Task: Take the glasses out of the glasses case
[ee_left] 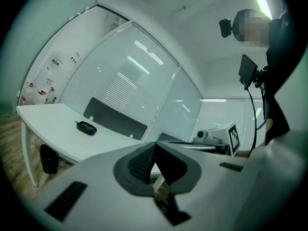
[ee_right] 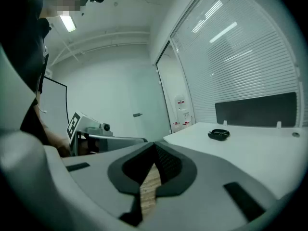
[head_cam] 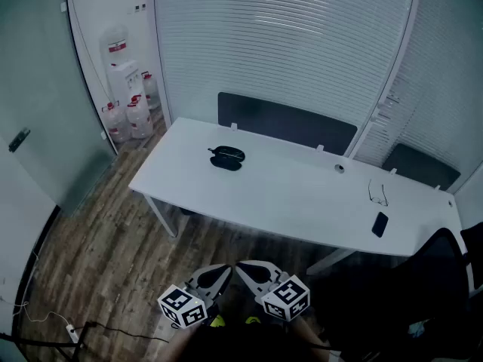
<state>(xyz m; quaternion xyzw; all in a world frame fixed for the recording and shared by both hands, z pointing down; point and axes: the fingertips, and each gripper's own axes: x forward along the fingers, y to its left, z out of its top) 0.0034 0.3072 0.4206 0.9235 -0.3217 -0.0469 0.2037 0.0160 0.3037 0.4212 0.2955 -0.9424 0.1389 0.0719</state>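
Long white desk [head_cam: 287, 194] bears the black oval glasses case [head_cam: 226, 157], well apart from left tongs [head_cam: 223, 270] and right tongs [head_cam: 243, 267], both closed and empty; approach pending, and the tongs probably need opening at the case.

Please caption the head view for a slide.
Both shut, left tool and right tool face the desk with the case.

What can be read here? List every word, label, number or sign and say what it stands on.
No text is legible in any view.
Red labels on the water bottles: too small to read.
Small sticker on the partition frame: too small to read.
Marker cubes: black square patterns only, no letters.
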